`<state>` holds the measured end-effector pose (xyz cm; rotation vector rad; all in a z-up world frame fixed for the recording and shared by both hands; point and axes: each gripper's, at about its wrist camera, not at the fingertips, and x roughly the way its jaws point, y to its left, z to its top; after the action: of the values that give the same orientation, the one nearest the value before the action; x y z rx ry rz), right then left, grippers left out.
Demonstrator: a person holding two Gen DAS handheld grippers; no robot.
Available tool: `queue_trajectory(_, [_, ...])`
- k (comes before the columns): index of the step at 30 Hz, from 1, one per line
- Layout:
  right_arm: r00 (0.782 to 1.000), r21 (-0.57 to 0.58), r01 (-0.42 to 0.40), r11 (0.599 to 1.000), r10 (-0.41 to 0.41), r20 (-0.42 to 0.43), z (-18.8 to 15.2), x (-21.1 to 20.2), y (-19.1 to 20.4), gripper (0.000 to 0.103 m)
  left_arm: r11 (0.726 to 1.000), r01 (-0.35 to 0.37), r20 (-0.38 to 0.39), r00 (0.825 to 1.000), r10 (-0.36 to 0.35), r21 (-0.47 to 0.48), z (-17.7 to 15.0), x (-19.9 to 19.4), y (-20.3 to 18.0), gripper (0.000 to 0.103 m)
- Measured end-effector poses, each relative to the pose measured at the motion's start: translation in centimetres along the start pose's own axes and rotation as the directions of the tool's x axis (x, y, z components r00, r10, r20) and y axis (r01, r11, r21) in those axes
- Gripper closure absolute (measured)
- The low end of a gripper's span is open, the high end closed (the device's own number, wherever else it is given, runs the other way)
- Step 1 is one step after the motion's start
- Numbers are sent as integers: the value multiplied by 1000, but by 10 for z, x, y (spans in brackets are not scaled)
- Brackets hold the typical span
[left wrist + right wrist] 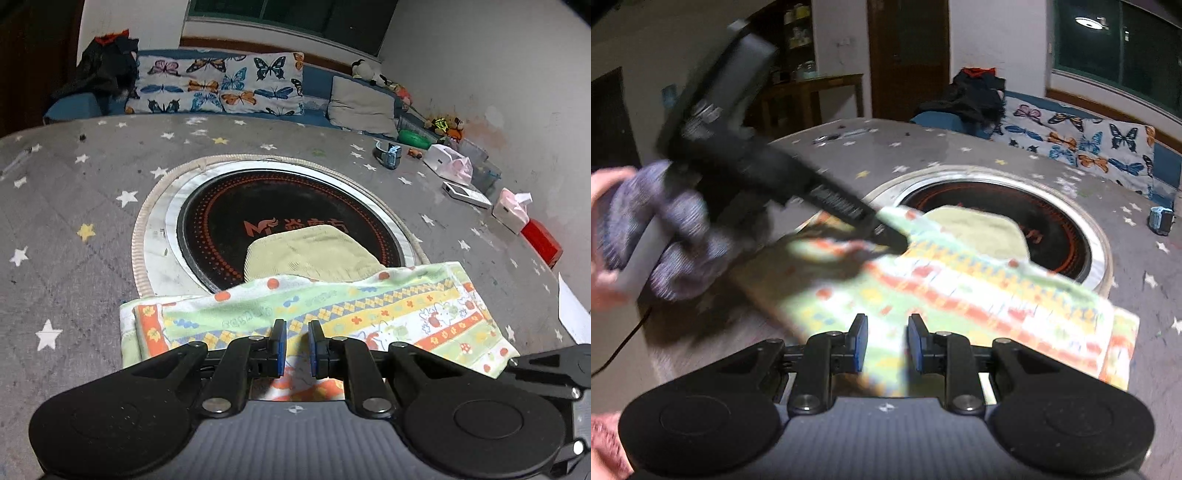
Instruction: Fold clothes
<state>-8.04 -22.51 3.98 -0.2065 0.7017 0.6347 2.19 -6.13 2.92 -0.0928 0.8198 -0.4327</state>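
Both grippers, left gripper (297,345) and right gripper (884,341), have jaws narrowly apart over the patterned cloth (332,314); whether they pinch it we cannot tell, so we should keep its edges aligned.

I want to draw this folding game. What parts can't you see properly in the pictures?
- Left wrist view: the patterned cloth covers the near edge of the yellow-green garment; its own near edge sits behind the left gripper.
- Right wrist view: motion blur smears the cloth's pattern.
- The right gripper hides the cloth beneath it.
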Motion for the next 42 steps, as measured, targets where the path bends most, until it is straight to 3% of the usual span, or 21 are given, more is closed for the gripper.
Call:
queue_trajectory(6, [998, 28, 17, 999, -19, 63, -1, -19, 1, 79, 998, 46, 51, 998, -48, 48, -26, -36, -24, 89])
queue_trajectory(9, [998, 53, 28, 998, -30, 51, -7, -17, -2, 79, 998, 36, 43, 998, -39, 57, -45, -42, -29, 89])
queue_trajectory(16, [995, 118, 60, 991, -69, 69, -19, -31, -12, 79, 1000, 28, 87, 996, -29, 6, -71, -59, -20, 89])
queue_trajectory(28, [978, 239, 200, 950, -209, 12, -49, -64, -51, 79, 997, 3, 85, 996, 4, -73, -83, -75, 5, 89])
queue_trajectory(32, [972, 256, 210, 944, -230, 52, -42, -68, -58, 79, 997, -6, 80, 997, 12, -78, -81, -75, 7, 89])
queue_trajectory(37, [975, 278, 213, 937, -224, 10, -47, -53, -69, 80, 992, 15, 63, 998, -7, -125, -80, -78, 18, 89])
queue_trajectory(42, [973, 249, 212, 945, -226, 32, -34, -53, -70, 79, 993, 11, 74, 997, -3, -115, -66, -77, 19, 89])
